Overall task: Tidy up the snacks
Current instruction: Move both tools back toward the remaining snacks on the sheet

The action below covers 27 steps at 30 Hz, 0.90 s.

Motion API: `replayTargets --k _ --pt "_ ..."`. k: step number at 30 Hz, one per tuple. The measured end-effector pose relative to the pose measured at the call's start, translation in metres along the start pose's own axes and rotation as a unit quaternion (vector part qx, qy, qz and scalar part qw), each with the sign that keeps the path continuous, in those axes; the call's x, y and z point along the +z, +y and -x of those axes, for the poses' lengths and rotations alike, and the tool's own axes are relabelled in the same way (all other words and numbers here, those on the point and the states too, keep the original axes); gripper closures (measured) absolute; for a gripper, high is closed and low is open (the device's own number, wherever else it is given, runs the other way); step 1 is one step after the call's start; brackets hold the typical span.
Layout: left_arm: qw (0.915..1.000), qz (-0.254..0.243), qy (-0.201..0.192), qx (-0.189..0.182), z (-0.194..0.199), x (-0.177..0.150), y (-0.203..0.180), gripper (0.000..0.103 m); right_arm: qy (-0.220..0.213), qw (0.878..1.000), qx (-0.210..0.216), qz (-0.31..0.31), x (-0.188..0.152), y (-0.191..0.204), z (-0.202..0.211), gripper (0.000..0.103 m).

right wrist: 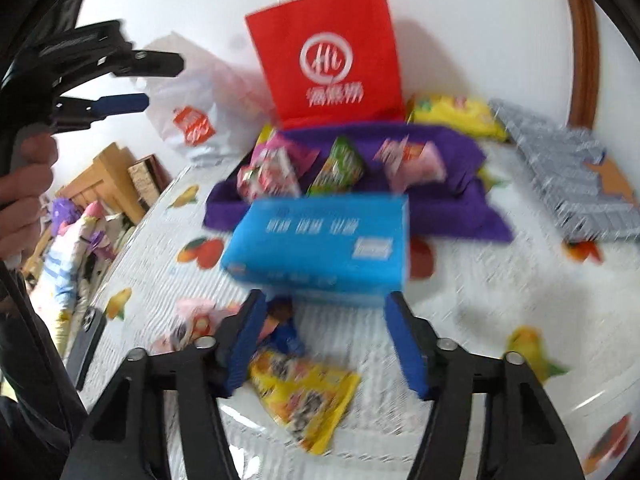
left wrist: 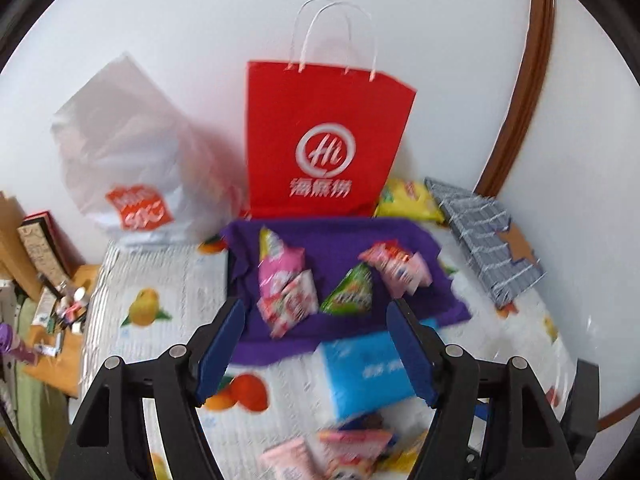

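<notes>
Several snack packets lie on a purple cloth (left wrist: 348, 248): pink ones (left wrist: 280, 280), a green one (left wrist: 350, 292) and another pink one (left wrist: 396, 268). My left gripper (left wrist: 316, 304) is open and empty, above the cloth's near edge. More loose packets (left wrist: 344, 452) lie below it. My right gripper (right wrist: 324, 300) is open and empty, just in front of a blue tissue pack (right wrist: 320, 240). A yellow snack packet (right wrist: 304, 400) and pink and blue packets (right wrist: 196, 320) lie between and beside its fingers. The left gripper (right wrist: 160, 82) also shows at upper left in the right wrist view.
A red paper bag (left wrist: 324, 140) stands against the wall behind the cloth, a white plastic bag (left wrist: 128, 160) to its left. A yellow chip bag (left wrist: 408, 200) and grey basket (left wrist: 484, 240) lie at the right. A phone (right wrist: 86, 344) lies at the table's left edge.
</notes>
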<state>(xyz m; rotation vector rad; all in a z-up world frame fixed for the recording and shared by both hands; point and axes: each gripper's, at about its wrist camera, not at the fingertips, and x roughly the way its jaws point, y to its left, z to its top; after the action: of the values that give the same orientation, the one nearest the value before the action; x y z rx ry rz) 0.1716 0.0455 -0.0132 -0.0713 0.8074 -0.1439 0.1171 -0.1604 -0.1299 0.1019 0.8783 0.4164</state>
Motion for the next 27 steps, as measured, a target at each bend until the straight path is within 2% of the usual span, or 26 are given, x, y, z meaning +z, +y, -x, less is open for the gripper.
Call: replayTargets --k 3,5,9,14,18,20,22,23,27 --pt "0.9998 0.011 0.011 0.013 0.004 -0.019 0.015 0.031 0.004 0.999 0.032 0.022 -0.015 0.011 0.000 0.047" --pt "0.9996 0.015 0.016 0.017 0.006 -0.031 0.023 0.031 -0.001 0.998 0.039 0.055 -0.023 0.023 0.003 0.047" --pt "0.9994 0.014 0.025 0.021 0.011 -0.052 0.032 0.031 -0.003 0.995 0.026 0.100 -0.037 0.039 0.002 0.044" --pt "0.9991 0.009 0.034 0.022 0.009 -0.067 0.034 0.031 0.024 0.994 -0.001 0.109 -0.047 0.036 -0.013 0.044" --pt "0.9989 0.014 0.041 0.017 0.005 -0.073 0.037 0.031 0.043 0.994 -0.019 0.094 -0.048 0.025 -0.027 0.041" --pt "0.9989 0.016 0.042 0.016 0.003 -0.075 0.038 0.031 0.040 0.996 -0.017 0.082 -0.046 0.021 -0.028 0.041" --pt "0.9988 0.016 0.045 0.014 0.000 -0.077 0.039 0.031 0.027 0.996 -0.021 0.080 -0.044 0.019 -0.027 0.036" --pt "0.9987 0.016 0.047 0.014 -0.002 -0.078 0.039 0.031 0.023 0.996 -0.027 0.085 -0.043 0.020 -0.028 0.029" --pt "0.9982 0.022 0.054 0.009 -0.010 -0.083 0.043 0.031 0.022 0.994 -0.032 0.104 -0.040 0.025 -0.037 0.029"
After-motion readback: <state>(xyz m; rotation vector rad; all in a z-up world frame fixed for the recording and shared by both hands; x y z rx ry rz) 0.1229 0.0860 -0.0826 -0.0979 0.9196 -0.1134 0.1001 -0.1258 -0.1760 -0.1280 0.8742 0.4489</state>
